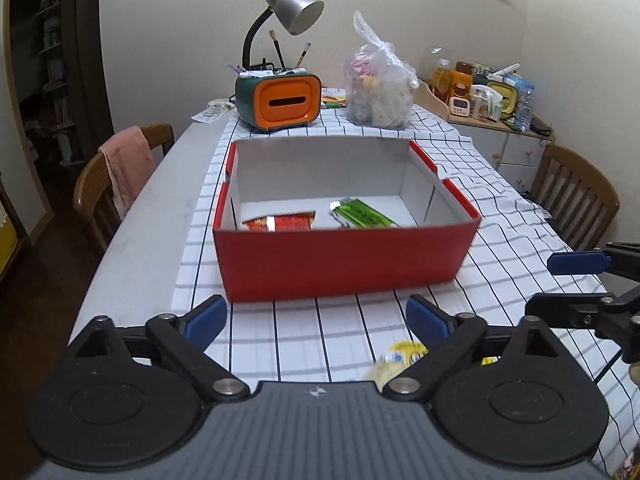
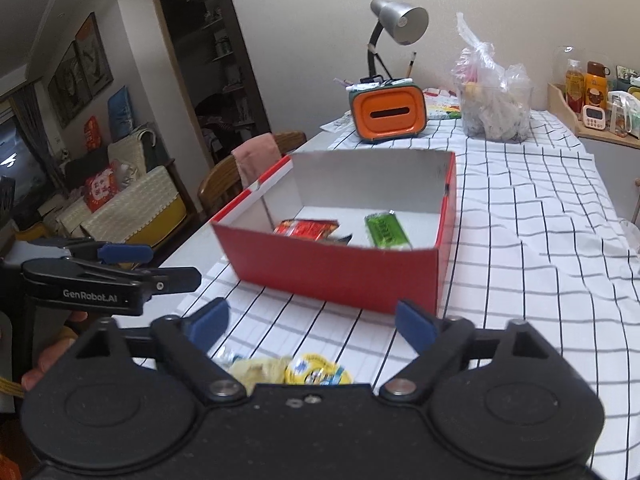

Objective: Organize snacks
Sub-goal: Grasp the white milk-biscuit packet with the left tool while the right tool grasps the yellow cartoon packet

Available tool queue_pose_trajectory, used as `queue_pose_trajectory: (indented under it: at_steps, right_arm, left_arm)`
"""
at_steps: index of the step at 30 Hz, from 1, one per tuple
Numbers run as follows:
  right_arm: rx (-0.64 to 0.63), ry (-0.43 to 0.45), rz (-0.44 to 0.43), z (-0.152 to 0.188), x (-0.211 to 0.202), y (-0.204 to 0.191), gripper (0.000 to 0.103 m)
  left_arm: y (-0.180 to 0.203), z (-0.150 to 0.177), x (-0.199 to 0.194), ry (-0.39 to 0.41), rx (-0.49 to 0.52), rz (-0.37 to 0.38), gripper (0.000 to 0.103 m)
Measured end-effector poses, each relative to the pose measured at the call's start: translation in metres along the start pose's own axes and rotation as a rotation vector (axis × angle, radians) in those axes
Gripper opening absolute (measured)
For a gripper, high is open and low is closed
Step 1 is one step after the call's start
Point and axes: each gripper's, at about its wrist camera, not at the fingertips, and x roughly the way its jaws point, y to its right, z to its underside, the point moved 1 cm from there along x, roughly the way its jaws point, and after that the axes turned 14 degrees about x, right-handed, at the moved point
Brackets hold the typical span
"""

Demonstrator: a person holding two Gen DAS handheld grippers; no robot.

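A red cardboard box [image 1: 344, 268] [image 2: 332, 272] stands open on the checked tablecloth. Inside lie a red snack packet [image 1: 280, 224] [image 2: 306, 229] and a green snack packet [image 1: 362, 213] [image 2: 386, 231]. My left gripper [image 1: 316, 318] hovers in front of the box, open, with nothing between its blue pads. My right gripper [image 2: 312, 322] is open too, also short of the box and empty. Yellow snack packets [image 2: 316, 372] [image 1: 404, 354] lie on the cloth just below both grippers. The right gripper [image 1: 560, 282] shows at the right edge of the left wrist view; the left gripper [image 2: 136, 266] shows at the left of the right wrist view.
Behind the box stand an orange-fronted organiser [image 1: 280, 102] with a grey lamp [image 1: 296, 10] and a knotted plastic bag [image 1: 376, 92]. Wooden chairs [image 1: 120, 176] [image 1: 576, 196] flank the table. A side shelf [image 1: 480, 92] holds bottles at the far right.
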Motion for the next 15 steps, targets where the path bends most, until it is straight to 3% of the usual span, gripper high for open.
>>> queue_pose_trajectory:
  at_steps: [6,15]
  right_arm:
    - [-0.020,-0.066,0.001,0.027,0.004,0.003,0.102]
    - [-0.004,-0.138,0.041,0.057,0.019,0.019,0.102]
  left_arm:
    - [0.001,0.035,0.005,-0.080,-0.038,0.064,0.100]
    - [-0.006,0.070,0.025,-0.210,-0.119,0.068,0.100]
